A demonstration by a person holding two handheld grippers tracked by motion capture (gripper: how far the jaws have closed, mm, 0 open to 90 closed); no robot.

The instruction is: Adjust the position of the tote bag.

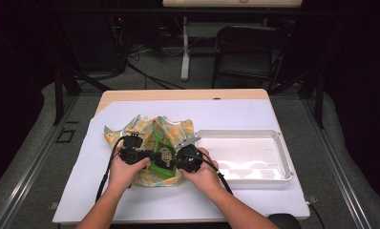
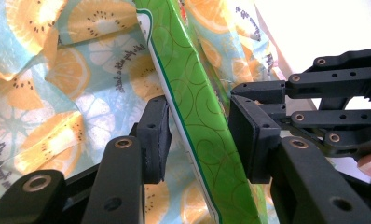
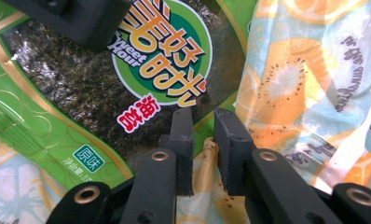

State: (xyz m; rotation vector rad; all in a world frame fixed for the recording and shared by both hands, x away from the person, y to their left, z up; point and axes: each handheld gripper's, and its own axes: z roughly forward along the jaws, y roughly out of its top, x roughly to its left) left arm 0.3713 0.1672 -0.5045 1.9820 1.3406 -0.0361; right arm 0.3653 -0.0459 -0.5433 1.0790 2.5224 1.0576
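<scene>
My left gripper straddles the green seaweed packet, jaws half-wide, not yet pressing; packet's long axis runs near-to-far on the fruit-print cloth. My right gripper, narrow, pinches the packet's edge.

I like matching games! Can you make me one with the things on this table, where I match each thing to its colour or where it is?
Things:
1. snack packet
2. fruit-print cloth
3. tray
4. left gripper

Descriptions:
a. white, with nothing in it, on the right of the table
b. green, with a round logo
c. black, jaws on either side of the packet's edge
d. pale blue with orange slices, under the packet

Pairs: 1-b, 2-d, 3-a, 4-c
</scene>
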